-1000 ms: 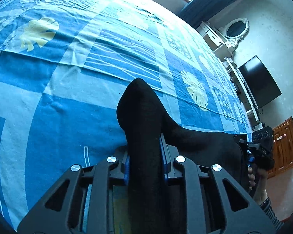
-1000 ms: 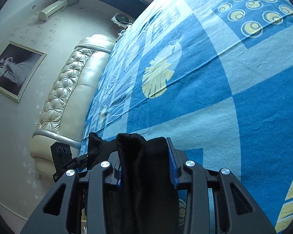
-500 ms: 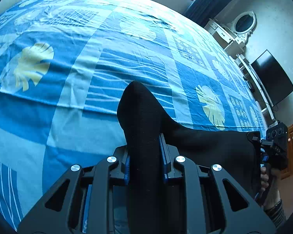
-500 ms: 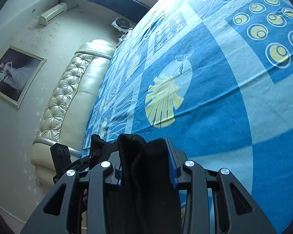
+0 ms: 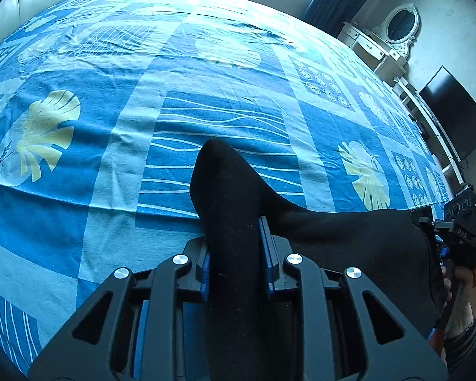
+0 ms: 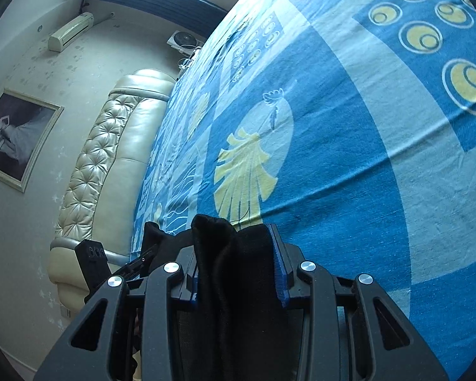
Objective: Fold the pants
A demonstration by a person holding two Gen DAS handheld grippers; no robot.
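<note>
Black pants hang stretched between my two grippers above a blue patterned bed. My left gripper is shut on one bunched end of the pants, which sticks out past the blue pads. In the right wrist view my right gripper is shut on the other thick fold of the pants. The right gripper and the hand holding it show at the right edge of the left wrist view. The left gripper shows at the lower left of the right wrist view.
A cream tufted headboard runs along the bed's far side. A framed picture and an air conditioner are on the wall. A white dresser with an oval mirror and a dark television stand beyond the bed.
Both grippers moved forward over the bed with the pants; more of the bedspread and room has come into view. The grips are unchanged.
</note>
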